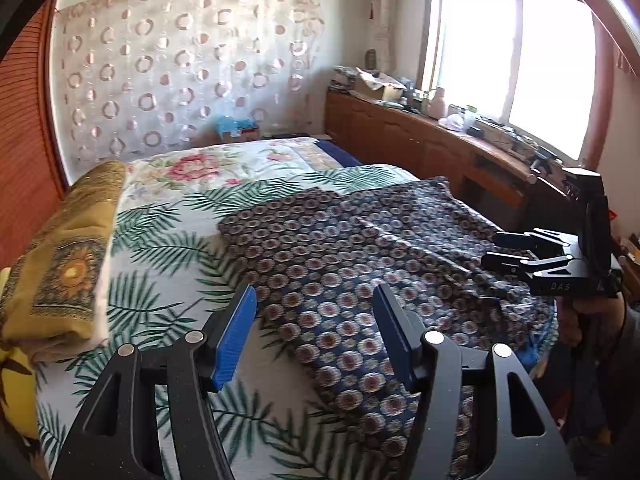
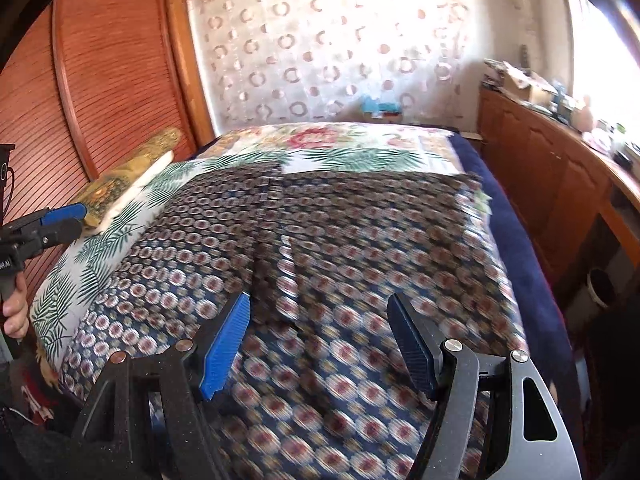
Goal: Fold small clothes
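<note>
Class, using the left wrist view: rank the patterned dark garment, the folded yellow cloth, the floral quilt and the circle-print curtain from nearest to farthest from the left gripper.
1. Patterned dark garment: just beyond the open left gripper, spreading right.
2. Folded yellow cloth: left edge of the bed.
3. Floral quilt: far end of the bed.
4. Circle-print curtain: back wall.

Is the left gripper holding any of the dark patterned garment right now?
No: the left gripper stands open above the dark patterned garment, with its blue pads apart and no cloth pinched between them.
</note>
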`<state>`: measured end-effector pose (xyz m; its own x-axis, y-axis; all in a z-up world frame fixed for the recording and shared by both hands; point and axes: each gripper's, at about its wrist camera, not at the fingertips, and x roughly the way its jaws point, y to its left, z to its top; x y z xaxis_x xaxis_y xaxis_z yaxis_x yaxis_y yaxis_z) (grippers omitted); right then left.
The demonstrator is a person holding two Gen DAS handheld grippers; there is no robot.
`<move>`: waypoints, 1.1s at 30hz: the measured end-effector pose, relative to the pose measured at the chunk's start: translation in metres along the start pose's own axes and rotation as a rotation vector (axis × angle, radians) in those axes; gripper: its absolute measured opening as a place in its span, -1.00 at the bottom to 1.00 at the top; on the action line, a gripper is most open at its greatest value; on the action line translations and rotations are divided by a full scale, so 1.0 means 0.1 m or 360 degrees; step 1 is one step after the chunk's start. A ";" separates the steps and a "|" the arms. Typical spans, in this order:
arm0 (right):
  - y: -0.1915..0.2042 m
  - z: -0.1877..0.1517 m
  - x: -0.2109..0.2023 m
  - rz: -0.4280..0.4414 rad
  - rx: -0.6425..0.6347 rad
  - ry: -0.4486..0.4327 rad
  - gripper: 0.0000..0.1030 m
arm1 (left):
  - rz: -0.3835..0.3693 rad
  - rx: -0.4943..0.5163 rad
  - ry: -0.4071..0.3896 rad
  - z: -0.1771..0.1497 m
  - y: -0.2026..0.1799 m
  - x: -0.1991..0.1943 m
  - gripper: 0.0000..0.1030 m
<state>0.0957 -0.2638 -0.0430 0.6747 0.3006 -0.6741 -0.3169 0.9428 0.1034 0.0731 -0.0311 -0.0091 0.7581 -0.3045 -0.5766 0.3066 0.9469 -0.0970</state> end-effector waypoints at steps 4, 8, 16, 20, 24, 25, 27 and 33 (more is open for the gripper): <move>0.15 0.10 0.33 0.0108 -0.0081 0.0113 0.35 | 0.0029 -0.0048 -0.0029 -0.08 0.13 -0.01 0.20; 0.19 0.10 0.62 0.0086 -0.0141 0.0221 0.29 | 0.0046 -0.0069 -0.0021 -0.17 0.21 0.01 0.20; 0.35 0.14 0.79 0.0083 -0.0236 0.0242 -0.43 | 0.0014 -0.0133 0.0036 -0.26 0.24 0.09 0.20; 0.48 0.10 0.71 0.0002 -0.0329 0.0211 -0.92 | 0.0006 -0.0153 0.0042 -0.27 0.24 0.11 0.20; 0.42 0.18 0.52 -0.0042 -0.0297 0.0070 -0.94 | 0.0005 -0.0137 0.0043 -0.28 0.20 0.12 0.20; 0.40 0.20 0.46 -0.0054 -0.0287 0.0037 -0.94 | 0.0000 -0.0135 0.0044 -0.27 0.18 0.12 0.20; 0.32 0.25 0.33 -0.0080 -0.0266 -0.0018 -0.94 | -0.0014 -0.0130 0.0043 -0.27 0.16 0.12 0.20; -0.03 0.19 0.09 -0.0219 -0.0204 -0.0053 -0.94 | -0.0059 -0.0102 0.0053 -0.27 0.04 0.15 0.20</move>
<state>0.1157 -0.2609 -0.0351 0.7386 0.1767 -0.6506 -0.3011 0.9499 -0.0839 0.0699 -0.0292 -0.0398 0.7270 -0.3368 -0.5984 0.2957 0.9401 -0.1698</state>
